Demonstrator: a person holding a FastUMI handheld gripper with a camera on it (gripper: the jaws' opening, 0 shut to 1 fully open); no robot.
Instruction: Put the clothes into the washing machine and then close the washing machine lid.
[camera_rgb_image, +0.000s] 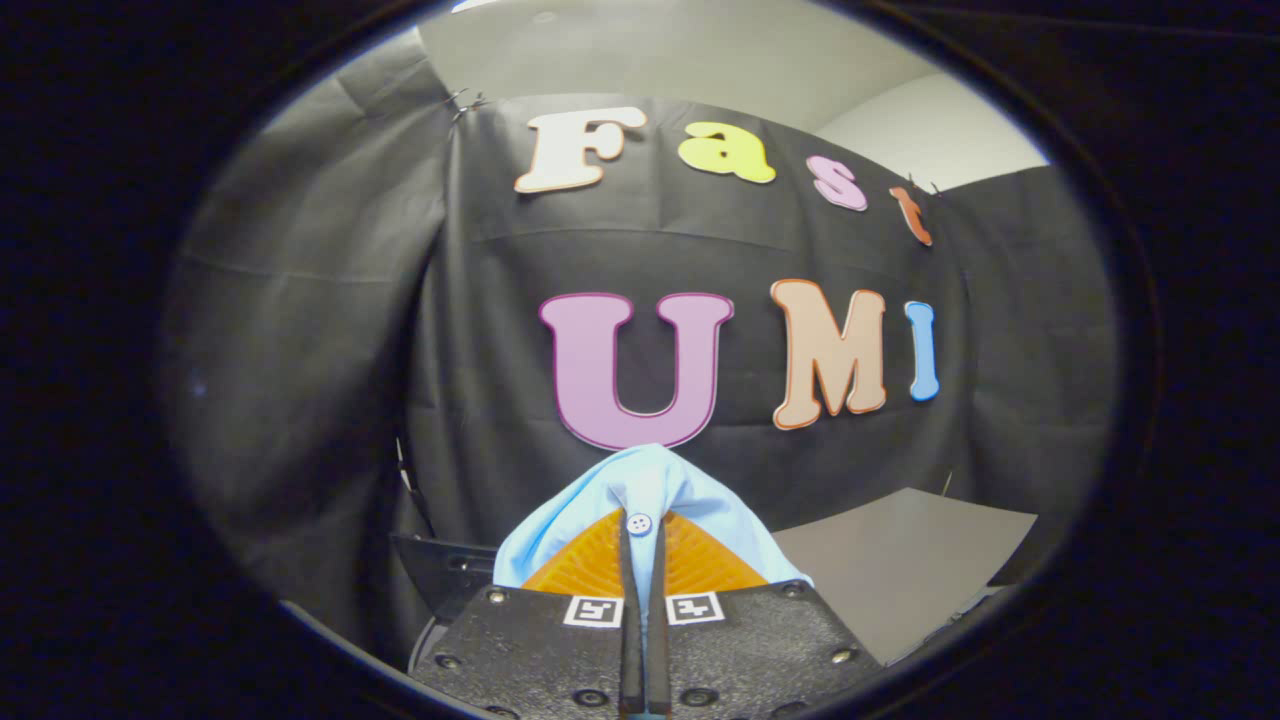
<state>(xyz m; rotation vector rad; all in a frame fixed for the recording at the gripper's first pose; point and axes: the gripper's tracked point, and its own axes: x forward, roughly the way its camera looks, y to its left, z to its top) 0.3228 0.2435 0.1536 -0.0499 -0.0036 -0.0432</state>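
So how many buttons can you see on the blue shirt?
1. The button sits on the blue shirt, right at the tips of the gripper, which is shut on the cloth. More may be hidden in folds.

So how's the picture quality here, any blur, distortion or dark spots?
Gripper view: strong fisheye bending at the rim; the light blue shirt pinched in the shut gripper is sharp, button visible; the cloth wall dims and softens outward; no glare.

black cloth wall (330, 330), pale ceiling (680, 50), grey tabletop (900, 560) at its foot
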